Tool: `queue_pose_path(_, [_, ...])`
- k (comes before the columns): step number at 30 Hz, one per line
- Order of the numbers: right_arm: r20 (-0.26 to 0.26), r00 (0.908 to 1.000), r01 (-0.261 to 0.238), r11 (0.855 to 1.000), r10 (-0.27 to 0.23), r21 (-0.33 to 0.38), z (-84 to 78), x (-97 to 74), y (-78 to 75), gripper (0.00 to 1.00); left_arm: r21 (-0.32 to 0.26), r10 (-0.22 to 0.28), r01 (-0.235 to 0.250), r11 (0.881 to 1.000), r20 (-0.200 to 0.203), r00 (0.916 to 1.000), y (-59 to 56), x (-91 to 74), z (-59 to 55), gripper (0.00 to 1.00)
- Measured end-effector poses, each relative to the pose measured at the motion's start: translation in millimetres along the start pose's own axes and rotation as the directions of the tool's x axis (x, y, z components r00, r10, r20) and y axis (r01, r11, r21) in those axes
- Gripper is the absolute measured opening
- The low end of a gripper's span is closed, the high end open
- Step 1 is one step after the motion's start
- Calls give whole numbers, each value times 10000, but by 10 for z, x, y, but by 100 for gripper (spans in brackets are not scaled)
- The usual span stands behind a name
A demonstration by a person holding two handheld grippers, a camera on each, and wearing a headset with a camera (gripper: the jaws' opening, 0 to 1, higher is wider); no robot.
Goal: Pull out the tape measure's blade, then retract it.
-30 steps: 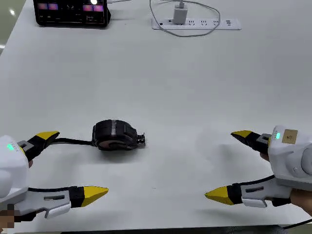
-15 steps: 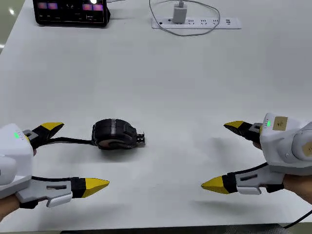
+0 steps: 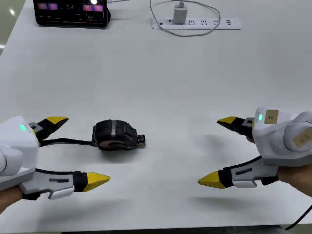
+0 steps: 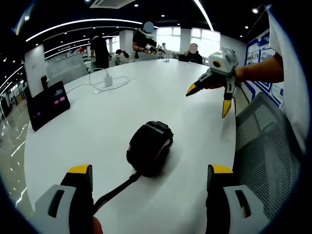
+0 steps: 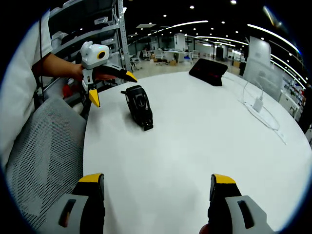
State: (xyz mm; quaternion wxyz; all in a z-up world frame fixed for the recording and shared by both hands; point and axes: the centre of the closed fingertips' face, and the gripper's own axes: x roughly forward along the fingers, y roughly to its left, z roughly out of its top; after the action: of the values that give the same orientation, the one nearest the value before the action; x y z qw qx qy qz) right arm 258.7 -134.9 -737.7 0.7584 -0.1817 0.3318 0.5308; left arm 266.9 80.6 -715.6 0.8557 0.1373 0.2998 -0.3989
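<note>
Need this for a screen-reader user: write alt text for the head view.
A black tape measure lies on a white table between two open yellow-tipped grippers, the left gripper close beside it, the right gripper farther off. A tablet and a power strip sit at the table's far edge.

Tape measure point(image 3: 116, 135) sits on the tabletop point(image 3: 170, 83), left of centre, near side. Left gripper point(image 3: 87, 149) is just left of it; the strap point(image 3: 68, 142) runs from the measure toward that gripper. Right gripper point(image 3: 209, 151) is well apart on the right. Far edge: tablet point(image 3: 70, 12) left, power strip point(image 3: 195, 23) to its right.
</note>
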Motion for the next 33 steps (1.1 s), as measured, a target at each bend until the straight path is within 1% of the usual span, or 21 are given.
queue_pose_path(9, [-48, 9998, -215, 9995, 214, -225, 45, 82, -33, 88, 198, -202, 206, 9996, -180, 9996, 9, 46, 11, 90])
queue_pose_path(10, [-58, 9997, -232, 9994, 231, -242, 48, 89, -39, 88, 267, -181, 186, 9995, -202, 9996, 17, 50, 14, 90])
queue_pose_path(16, [-110, 9994, -334, 9986, 330, -418, 80, 150, -62, 86, 547, -390, 413, 9976, -431, 9983, 12, 97, 17, 85])
queue_pose_path(21, [-120, 9989, -457, 9977, 451, -492, 101, 201, -47, 85, 712, -549, 591, 9957, -604, 9967, 17, 141, 28, 84])
queue_pose_path(33, [-214, 9976, -668, 9956, 655, -653, 172, 299, -43, 84, 1068, -821, 906, 9901, -810, 9933, 33, 201, 55, 80])
